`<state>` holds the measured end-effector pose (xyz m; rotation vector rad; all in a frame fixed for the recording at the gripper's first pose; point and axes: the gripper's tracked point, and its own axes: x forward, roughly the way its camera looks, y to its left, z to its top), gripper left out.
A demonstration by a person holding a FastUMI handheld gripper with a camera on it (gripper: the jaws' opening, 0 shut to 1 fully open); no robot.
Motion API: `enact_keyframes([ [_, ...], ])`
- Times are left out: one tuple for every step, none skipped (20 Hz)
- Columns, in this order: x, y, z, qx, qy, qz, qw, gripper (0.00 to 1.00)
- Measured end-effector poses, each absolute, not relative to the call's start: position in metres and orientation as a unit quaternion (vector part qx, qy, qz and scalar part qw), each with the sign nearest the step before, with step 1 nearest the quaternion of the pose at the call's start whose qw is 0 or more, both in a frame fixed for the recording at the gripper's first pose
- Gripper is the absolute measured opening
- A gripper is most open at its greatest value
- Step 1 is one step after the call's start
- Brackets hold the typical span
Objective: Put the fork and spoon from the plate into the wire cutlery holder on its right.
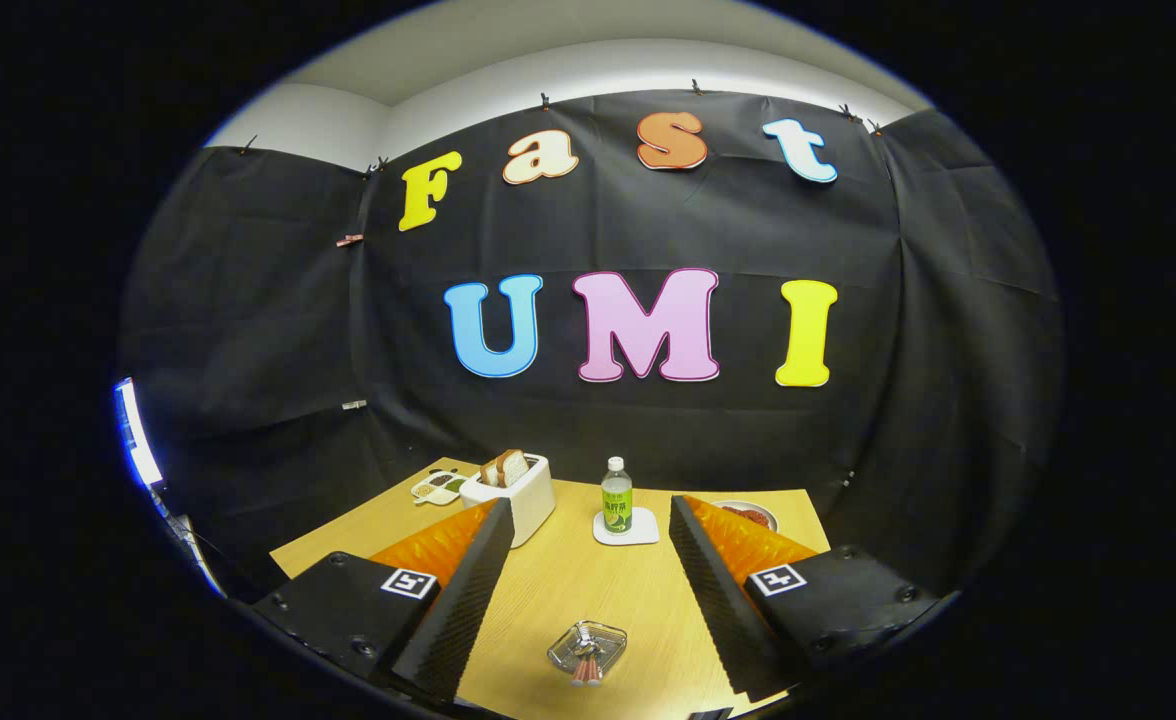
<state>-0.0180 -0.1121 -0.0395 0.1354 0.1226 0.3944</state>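
My gripper (pixel 588 530) hangs open high above the wooden table (pixel 568 590), with nothing between its fingers. Below, between the fingers and close to the near table edge, sits a small clear glass plate (pixel 588 645). Cutlery with reddish handles (pixel 586 668) lies on that plate; fork and spoon are too small to tell apart. The left finger (pixel 468 590) and right finger (pixel 713 590) stand wide apart on either side of the plate.
A white toaster (pixel 518 495) with bread slices stands beyond the left finger, a small snack dish (pixel 438 488) to its left. A green-labelled bottle (pixel 617 497) stands on a white coaster (pixel 626 528) at mid-table. A bowl of red food (pixel 748 515) lies behind the right finger.
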Motion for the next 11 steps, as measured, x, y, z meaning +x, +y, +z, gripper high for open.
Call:
enact_keyframes([
  [-0.0189,-0.1121,-0.0388,0.066,0.06,0.197,0.976,0.97],
  [-0.0188,-0.1117,-0.0375,0.064,0.059,0.197,0.977,0.97],
  [-0.0196,-0.1121,-0.0359,0.063,0.056,0.198,0.977,0.97],
  [-0.0217,-0.112,-0.0356,0.062,0.055,0.2,0.976,0.97],
  [-0.0226,-0.1121,-0.0369,0.061,0.056,0.2,0.976,0.97],
  [-0.022,-0.1117,-0.0387,0.059,0.058,0.2,0.976,0.97],
  [-0.0226,-0.1125,-0.0396,0.059,0.06,0.2,0.976,0.97],
  [-0.0236,-0.1122,-0.0393,0.06,0.06,0.201,0.976,0.97],
  [-0.0241,-0.1119,-0.0391,0.06,0.06,0.202,0.976,0.97],
  [-0.0251,-0.1117,-0.0397,0.059,0.06,0.203,0.976,0.97],
  [-0.0261,-0.1115,-0.0402,0.057,0.061,0.203,0.976,0.97],
])
